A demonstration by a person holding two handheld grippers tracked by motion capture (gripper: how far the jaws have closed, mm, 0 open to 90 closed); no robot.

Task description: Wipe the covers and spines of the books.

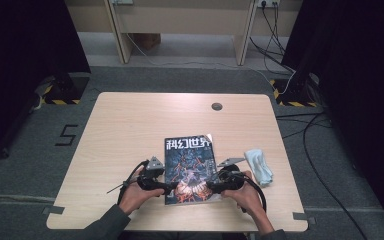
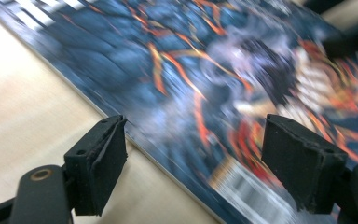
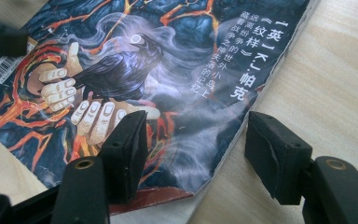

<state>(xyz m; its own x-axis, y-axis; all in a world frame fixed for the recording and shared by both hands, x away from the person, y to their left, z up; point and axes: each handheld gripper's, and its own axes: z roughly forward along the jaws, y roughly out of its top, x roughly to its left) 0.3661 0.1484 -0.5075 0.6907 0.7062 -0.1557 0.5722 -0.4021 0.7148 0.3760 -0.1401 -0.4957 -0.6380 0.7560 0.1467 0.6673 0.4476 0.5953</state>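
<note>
The magazine [image 1: 190, 169] lies flat on the counter [image 1: 120, 130], its long axis running near to far, between both hands. The left hand-held gripper [image 1: 167, 189] straddles its left edge and the right hand-held gripper [image 1: 211, 184] its right edge, both spread, pinching nothing.

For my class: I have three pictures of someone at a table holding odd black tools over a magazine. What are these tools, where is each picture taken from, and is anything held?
A person holds a hand-held gripper in each hand: the left gripper and the right gripper. Each has two black jaws. The high view looks down on the wooden table from above. The other two pictures come from small cameras that ride on the grippers and look along their jaws. On the table lie a magazine with a dark, orange-streaked cover and a pale blue cloth. Both pairs of jaws stand open, one astride each side edge of the magazine. Nothing is held yet.
</note>
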